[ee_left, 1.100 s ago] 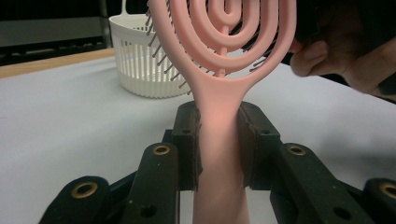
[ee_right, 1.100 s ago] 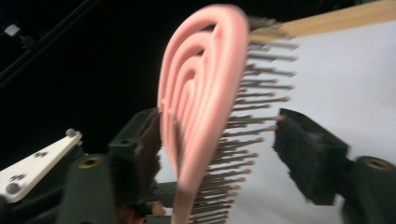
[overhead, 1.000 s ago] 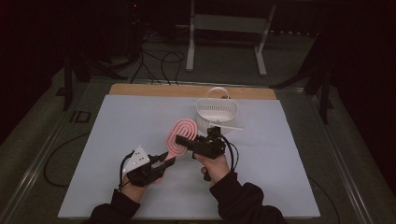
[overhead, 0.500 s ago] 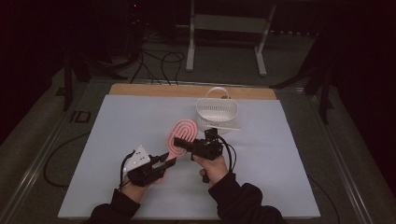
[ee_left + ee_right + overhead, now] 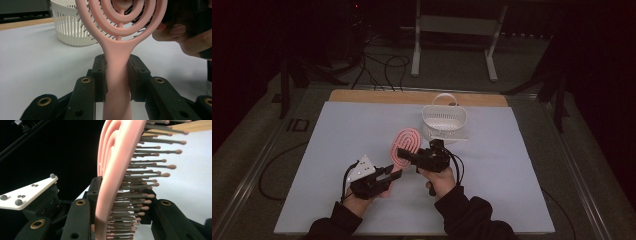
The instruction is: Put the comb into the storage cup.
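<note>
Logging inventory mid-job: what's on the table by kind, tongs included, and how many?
Pink hairbrush: 1
White slatted basket: 1
Tongs: 2, left tongs and right tongs, both clamped on the brush
Total: 4

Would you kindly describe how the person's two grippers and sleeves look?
Both grippers are black with brass-coloured rivets on their jaw links. The left gripper carries a pale three-cornered plate with small studs; a black cable loops from the right gripper. The sleeves are dark.
</note>
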